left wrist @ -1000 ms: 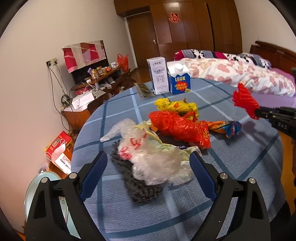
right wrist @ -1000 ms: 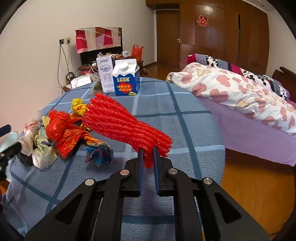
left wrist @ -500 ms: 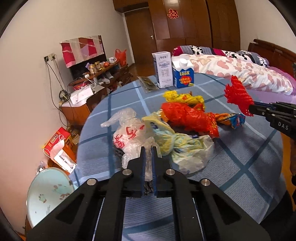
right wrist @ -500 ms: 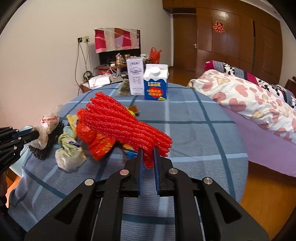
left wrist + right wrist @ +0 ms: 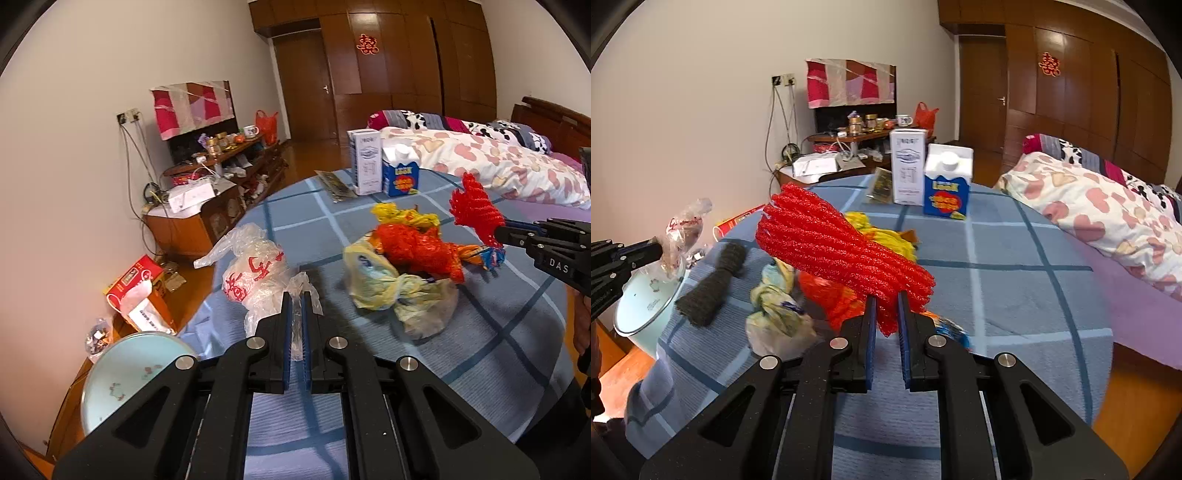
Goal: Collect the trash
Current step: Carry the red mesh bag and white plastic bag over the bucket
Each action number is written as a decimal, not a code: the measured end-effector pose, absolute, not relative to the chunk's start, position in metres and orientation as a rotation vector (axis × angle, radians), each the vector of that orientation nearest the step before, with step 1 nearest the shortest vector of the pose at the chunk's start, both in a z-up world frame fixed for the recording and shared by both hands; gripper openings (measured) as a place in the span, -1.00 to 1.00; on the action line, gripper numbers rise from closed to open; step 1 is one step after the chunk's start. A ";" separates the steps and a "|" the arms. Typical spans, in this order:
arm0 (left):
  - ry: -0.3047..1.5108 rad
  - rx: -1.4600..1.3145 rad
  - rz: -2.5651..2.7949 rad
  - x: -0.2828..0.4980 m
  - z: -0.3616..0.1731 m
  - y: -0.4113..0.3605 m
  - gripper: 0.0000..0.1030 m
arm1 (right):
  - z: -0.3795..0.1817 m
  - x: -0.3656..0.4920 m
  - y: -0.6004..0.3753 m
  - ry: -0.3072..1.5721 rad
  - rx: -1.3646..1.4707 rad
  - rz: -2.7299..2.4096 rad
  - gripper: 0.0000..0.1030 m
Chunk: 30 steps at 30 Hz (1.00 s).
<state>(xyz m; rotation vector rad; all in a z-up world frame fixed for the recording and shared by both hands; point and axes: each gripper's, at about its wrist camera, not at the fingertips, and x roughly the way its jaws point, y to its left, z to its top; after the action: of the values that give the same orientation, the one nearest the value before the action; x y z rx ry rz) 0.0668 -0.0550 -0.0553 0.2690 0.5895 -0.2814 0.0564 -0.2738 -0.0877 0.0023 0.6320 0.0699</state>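
Beside the bin (image 5: 125, 373), left hand-held gripper (image 5: 295, 314) pinches clear bag (image 5: 255, 273); right hand-held gripper (image 5: 885, 314) clamps red netting (image 5: 842, 251) over surface (image 5: 997, 295). Step: carry w/ both. Next: drop into bin.

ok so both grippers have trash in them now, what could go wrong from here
1. The left gripper pinches only a thin twist of the clear plastic bag; the film could slip or tear before it is over the bin.

2. The right gripper holds the red foam net by one end, so the long free end could brush the yellow bag or the other scraps on the table and drag them off.
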 end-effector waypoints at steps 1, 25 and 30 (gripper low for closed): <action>0.587 0.266 -0.275 0.066 -0.054 -0.050 -0.92 | -0.087 0.056 -0.270 0.631 0.000 0.075 -0.77; 0.601 0.221 -0.121 0.059 -0.053 0.037 -0.92 | -0.079 0.091 -0.176 0.628 -0.081 0.238 -0.76; 0.610 0.216 -0.096 0.058 -0.056 0.051 -0.92 | -0.078 0.096 -0.155 0.630 -0.106 0.271 -0.76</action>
<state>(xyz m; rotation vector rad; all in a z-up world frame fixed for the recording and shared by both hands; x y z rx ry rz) 0.0582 0.0509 -0.0562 0.2165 0.6096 -0.0963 0.0960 -0.1552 -0.0777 -0.1056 0.6302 0.2714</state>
